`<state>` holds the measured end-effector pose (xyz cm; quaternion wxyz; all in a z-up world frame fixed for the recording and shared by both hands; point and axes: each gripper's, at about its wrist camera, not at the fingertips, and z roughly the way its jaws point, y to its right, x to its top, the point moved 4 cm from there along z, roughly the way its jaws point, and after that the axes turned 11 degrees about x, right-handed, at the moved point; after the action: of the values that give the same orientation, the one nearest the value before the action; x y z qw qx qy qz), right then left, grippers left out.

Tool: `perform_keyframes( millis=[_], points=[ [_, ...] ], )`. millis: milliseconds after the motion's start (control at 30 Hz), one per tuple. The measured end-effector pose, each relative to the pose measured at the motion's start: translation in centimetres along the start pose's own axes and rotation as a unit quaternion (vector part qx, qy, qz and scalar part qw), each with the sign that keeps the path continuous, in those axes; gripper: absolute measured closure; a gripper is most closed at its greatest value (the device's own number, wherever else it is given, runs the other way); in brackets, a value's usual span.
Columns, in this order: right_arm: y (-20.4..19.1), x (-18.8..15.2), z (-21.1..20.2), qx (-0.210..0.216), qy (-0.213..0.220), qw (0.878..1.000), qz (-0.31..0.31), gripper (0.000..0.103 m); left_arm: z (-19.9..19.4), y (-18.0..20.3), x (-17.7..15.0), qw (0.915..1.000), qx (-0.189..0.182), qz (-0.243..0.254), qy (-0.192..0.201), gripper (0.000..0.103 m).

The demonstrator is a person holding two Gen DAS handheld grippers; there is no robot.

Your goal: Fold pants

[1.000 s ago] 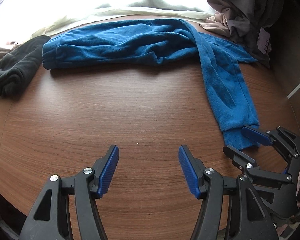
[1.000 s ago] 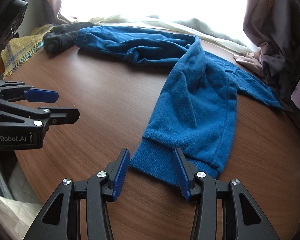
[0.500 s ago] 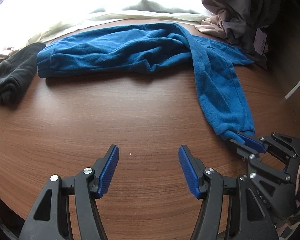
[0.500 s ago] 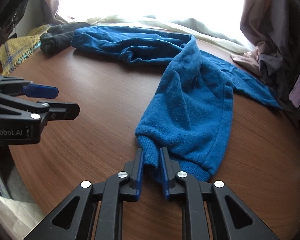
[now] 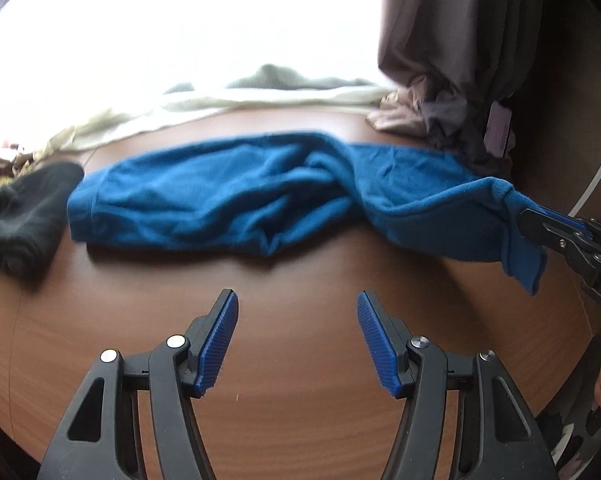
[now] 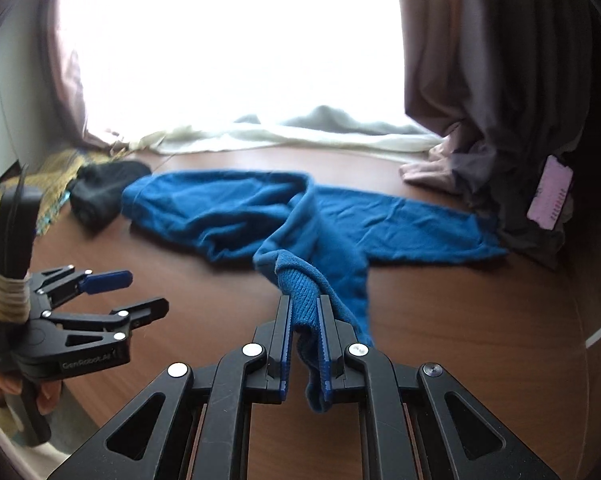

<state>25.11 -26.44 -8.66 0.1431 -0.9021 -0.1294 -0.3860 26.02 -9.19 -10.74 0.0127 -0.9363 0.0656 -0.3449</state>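
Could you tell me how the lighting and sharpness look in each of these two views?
Left wrist view: window blown out white, blue pants slightly motion-blurred, fisheye bends the table edge. Right wrist view: same window glare, dark vignetted corners, right gripper sharp.

left hand-held gripper | black frame, blue ribbed pads, silver screws, white "GenRobot.AI" lettering, beige tape-wrapped handle
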Motion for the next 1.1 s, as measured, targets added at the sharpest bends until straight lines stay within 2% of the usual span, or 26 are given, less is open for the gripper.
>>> perform_keyframes(
  millis=[200, 433, 700, 933, 1100],
  points=[
    [3.9, 4.1, -1.7, -0.028, 0.045, 0.998, 0.018, 0.091, -0.6, 1.7, 3.9, 0.9988, 0.009, 0.011, 0.047, 0.040],
    [10.0, 8.9, -2.7, -0.060, 0.075, 0.994, 0.041, 0.090, -0.3, 4.3, 5.8, 0.9983, 0.007, 0.023, 0.054, 0.040],
    [16.4, 11.4, -0.2, -0.089, 0.052, 0.994, 0.046, 0.090, 1.4, 7.7, 7.0, 0.9986, 0.009, 0.024, 0.045, 0.039],
    [20.4, 12.0, 2.4, -0.083, 0.033, 0.994, 0.063, 0.091, 4.4, 10.0, 8.7, 0.9991, 0.025, 0.003, 0.033, 0.037],
    [23.7, 11.5, 4.2, -0.078, 0.015, 0.993, 0.089, 0.090, 6.9, 11.6, 9.8, 0.9993, 0.033, 0.006, 0.017, 0.037]
  ],
)
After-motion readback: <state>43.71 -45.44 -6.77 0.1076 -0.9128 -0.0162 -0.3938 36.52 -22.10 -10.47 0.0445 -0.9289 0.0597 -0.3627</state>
